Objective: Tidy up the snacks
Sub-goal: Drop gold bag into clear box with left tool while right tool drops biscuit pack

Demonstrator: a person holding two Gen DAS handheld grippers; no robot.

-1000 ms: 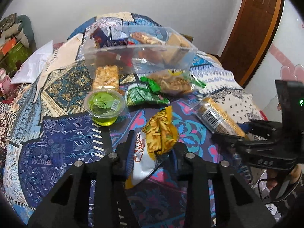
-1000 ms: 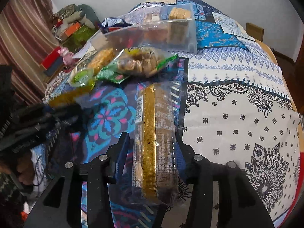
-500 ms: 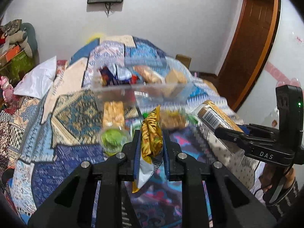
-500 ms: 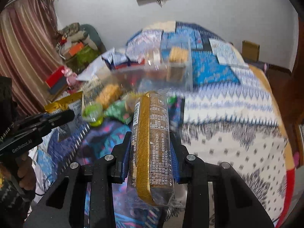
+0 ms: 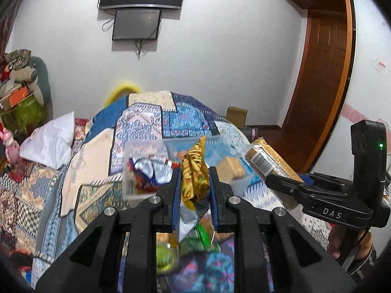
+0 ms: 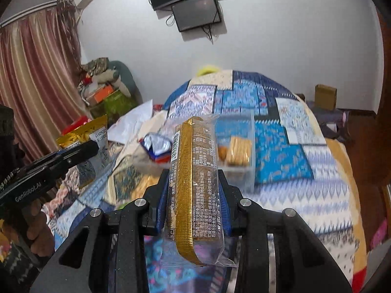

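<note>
My left gripper [image 5: 194, 178] is shut on a yellow snack bag [image 5: 194, 183] and holds it up in the air above the bed. My right gripper [image 6: 194, 183] is shut on a long clear-wrapped biscuit pack with a gold strip [image 6: 195, 195], also lifted. A clear plastic bin [image 6: 239, 151] with several snacks in it sits on the patterned bedspread beyond both grippers; it also shows in the left wrist view [image 5: 144, 168]. The right gripper with its biscuit pack [image 5: 266, 158] shows at the right of the left wrist view. The left gripper with the yellow bag [image 6: 83, 136] shows at the left of the right wrist view.
A green jelly cup [image 5: 165, 254] and a green packet [image 5: 202, 239] lie on the bed below the left gripper. A white pillow [image 5: 51, 144] is at the left. A wooden door [image 5: 320, 78] is at the right, a curtain [image 6: 36, 85] at the left.
Both grippers shut on their snacks, the left on the yellow bag and the right on the biscuit pack, lifted them off the bed, and now hold them higher and closer to the bin.
</note>
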